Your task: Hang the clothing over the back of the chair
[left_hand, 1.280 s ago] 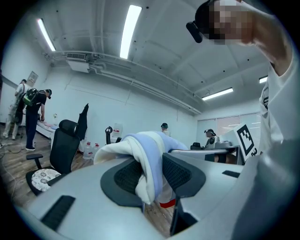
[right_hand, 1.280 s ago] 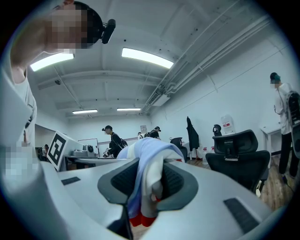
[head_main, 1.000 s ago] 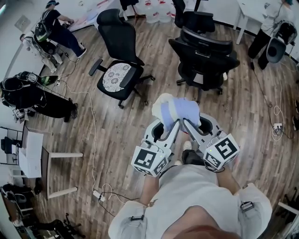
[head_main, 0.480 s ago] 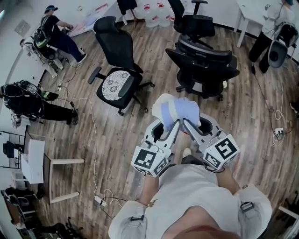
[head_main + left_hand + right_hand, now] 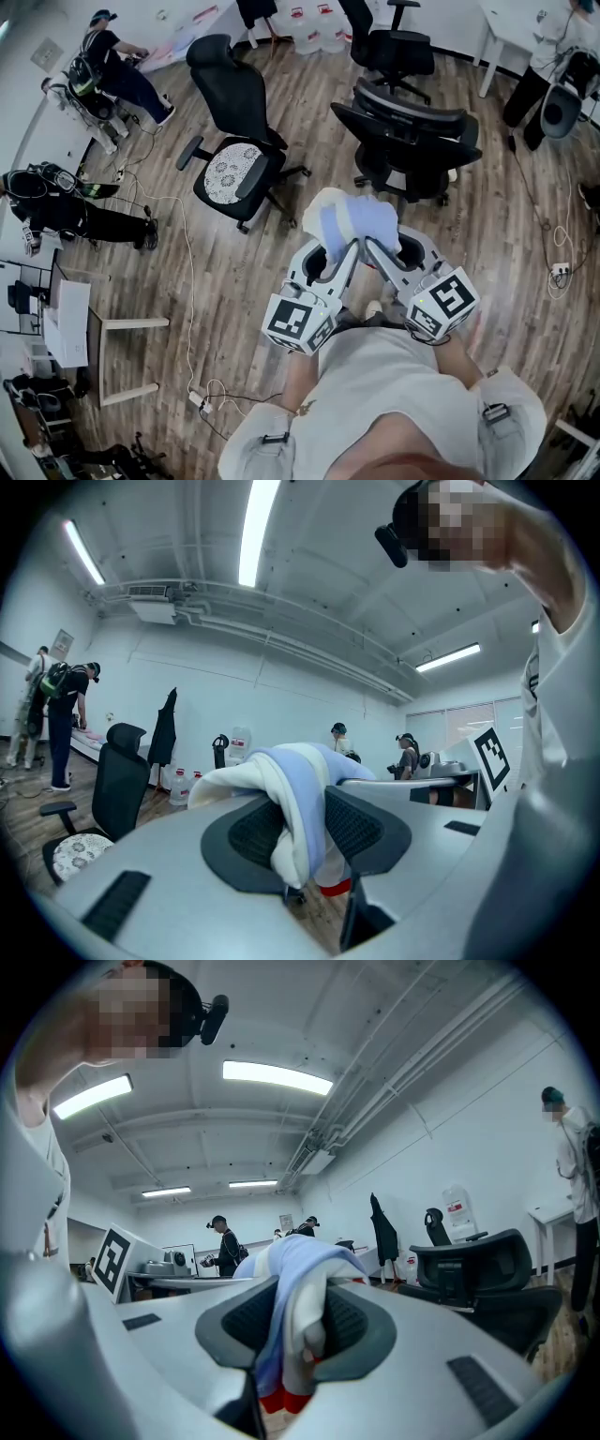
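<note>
- Floor [image 5: 234,272] – wood planks, fills most of the head view, white cable [image 5: 187,253] trailing across it on the left.
- Right chair [image 5: 412,141] – black, ahead of me and a bit right, its back towards me. A second black one sits right behind it.
- Left chair [image 5: 234,122] – black, patterned seat pad, ahead-left, nothing on its back.
- Table [image 5: 117,323] – small, white, at the left edge, well apart from me.
- People – one bent over a desk top-left [image 5: 117,66], one at the top-right corner [image 5: 539,56]; more stand far back in both gripper views.
- Clothing [image 5: 354,223] – white and pale blue, bundled up, some red at the lower edge in the gripper views. It's up in the air in front of my chest, carried between both tongs, on no chair, with floor between it and both.
- Left tongs [image 5: 330,246] – jaws partway closed, pads [image 5: 361,827] pressed on a fold of the clothing [image 5: 291,780]; the fabric fills the gap and spills over the top.
- Right tongs [image 5: 380,246] – same, a little narrower, clamped on the other side of the bundle [image 5: 295,1269], fabric hanging below the pads [image 5: 347,1321].
- Both tongs sit side by side, tips angled in towards each other, roughly level.
</note>
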`<action>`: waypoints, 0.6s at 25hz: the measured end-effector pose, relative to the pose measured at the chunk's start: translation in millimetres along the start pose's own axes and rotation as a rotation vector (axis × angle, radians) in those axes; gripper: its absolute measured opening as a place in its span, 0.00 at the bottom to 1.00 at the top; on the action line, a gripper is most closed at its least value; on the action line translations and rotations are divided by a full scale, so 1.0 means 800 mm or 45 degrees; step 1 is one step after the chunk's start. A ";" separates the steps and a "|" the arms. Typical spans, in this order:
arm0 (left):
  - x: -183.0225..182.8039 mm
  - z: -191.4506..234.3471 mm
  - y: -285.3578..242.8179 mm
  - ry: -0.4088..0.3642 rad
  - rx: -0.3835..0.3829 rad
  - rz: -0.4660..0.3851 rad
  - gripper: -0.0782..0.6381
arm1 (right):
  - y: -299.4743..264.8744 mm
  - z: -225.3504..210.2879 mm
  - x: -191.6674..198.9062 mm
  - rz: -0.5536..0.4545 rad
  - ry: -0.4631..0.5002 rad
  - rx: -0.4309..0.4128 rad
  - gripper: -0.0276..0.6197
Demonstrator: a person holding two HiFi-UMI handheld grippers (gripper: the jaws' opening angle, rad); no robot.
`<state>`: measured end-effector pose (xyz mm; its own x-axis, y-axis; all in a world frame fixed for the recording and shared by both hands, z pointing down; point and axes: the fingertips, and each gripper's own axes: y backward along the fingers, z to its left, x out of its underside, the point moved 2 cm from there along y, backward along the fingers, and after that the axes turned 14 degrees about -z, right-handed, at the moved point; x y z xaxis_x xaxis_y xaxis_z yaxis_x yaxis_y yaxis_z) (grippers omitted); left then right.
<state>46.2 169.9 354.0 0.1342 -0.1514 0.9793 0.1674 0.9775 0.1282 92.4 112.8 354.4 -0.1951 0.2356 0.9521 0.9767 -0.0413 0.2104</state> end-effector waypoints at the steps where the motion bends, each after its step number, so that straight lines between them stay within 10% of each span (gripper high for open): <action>1: -0.001 0.001 -0.002 -0.002 0.001 -0.001 0.32 | -0.002 -0.002 -0.001 -0.002 0.000 0.001 0.22; 15: 0.008 0.053 -0.044 0.028 0.069 0.003 0.32 | -0.050 -0.039 0.011 0.000 0.020 0.076 0.22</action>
<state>-0.5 140.7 362.7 0.1559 -0.1520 0.9760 0.1137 0.9843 0.1351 48.9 86.1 361.6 -0.1961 0.2201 0.9556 0.9802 0.0167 0.1973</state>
